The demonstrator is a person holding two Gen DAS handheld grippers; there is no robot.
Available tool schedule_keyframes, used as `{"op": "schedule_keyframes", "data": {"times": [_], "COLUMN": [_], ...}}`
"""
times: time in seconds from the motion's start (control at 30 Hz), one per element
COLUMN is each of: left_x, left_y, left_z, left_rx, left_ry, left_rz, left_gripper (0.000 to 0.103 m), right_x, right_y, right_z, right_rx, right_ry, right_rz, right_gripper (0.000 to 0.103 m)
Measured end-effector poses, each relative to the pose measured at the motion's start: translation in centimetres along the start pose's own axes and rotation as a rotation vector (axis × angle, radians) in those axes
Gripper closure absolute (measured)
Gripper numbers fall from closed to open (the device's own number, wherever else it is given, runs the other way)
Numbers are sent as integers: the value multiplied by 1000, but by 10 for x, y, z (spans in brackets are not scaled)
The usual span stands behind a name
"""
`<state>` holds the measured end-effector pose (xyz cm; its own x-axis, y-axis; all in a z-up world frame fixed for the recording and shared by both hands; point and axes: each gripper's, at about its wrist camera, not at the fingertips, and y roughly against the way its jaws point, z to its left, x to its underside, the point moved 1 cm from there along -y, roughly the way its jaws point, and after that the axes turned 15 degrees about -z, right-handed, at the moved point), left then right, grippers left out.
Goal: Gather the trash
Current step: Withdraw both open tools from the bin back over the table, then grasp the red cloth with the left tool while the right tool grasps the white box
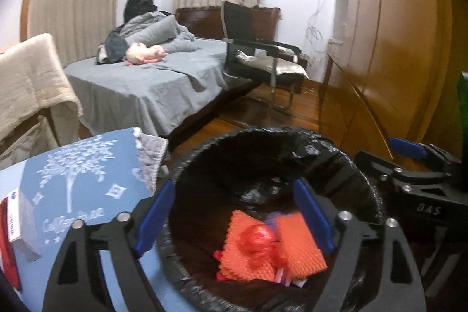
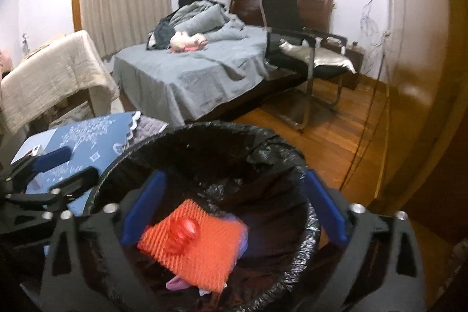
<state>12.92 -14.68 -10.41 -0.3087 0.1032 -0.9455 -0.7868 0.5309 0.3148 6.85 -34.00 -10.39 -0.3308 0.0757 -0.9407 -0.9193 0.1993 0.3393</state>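
Orange trash [image 1: 254, 247] in black-lined bin [image 1: 359, 174], both grippers' jaws wide and empty, blue-clothed table [image 1: 87, 180] beside.

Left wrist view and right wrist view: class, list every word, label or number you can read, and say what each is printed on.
"DAS": on the black body of the right tongs, in the left wrist view.
"Coffee tree", partly blurred: white script under the tree drawing on the blue cloth.
White box label at the left edge: too blurred to read.
Right wrist view: no readable text.

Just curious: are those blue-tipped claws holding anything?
Nothing: left gripper and right gripper gape empty over the black-lined bin; orange foam netting lies inside.
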Motion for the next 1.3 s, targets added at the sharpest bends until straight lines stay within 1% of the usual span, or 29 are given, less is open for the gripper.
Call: {"op": "schedule_keyframes", "data": {"times": [0.03, 0.13, 0.33, 0.47, 0.67, 0.83, 0.87, 1.03, 1.17, 1.3], "left_x": [-2, -7, -14, -15, -7, 2, 4, 17, 35, 50], "left_y": [5, 24, 67, 89, 122, 144, 149, 163, 165, 157], "left_z": [4, 19, 54, 77, 116, 155, 166, 207, 242, 269], "left_rx": [-14, -66, -184, -253, -361, -460, -489, -577, -644, -671], "left_ry": [1, 4, 12, 20, 22, 49, 51, 62, 80, 98], "left_rz": [-8, -32, -79, -100, -110, -118, -120, -105, -69, -16], "left_gripper": [13, 10, 8, 8, 8, 8, 8, 8, 8, 9], "right_x": [-1, -5, -13, -17, -22, -20, -20, -12, -2, 7], "right_y": [0, 6, 14, 16, 16, 10, 8, -6, -18, -31], "right_z": [-1, 4, 31, 62, 114, 158, 167, 213, 244, 270], "right_rx": [-3, -12, -69, -125, -212, -276, -286, -336, -363, -391], "right_ry": [-2, -6, -13, -7, 8, 35, 36, 52, 69, 78], "right_rz": [-2, -15, -37, -44, -56, -55, -51, -20, 12, 40], "right_gripper": [8, 6, 6, 6, 6, 6, 6, 6, 6, 6]}}
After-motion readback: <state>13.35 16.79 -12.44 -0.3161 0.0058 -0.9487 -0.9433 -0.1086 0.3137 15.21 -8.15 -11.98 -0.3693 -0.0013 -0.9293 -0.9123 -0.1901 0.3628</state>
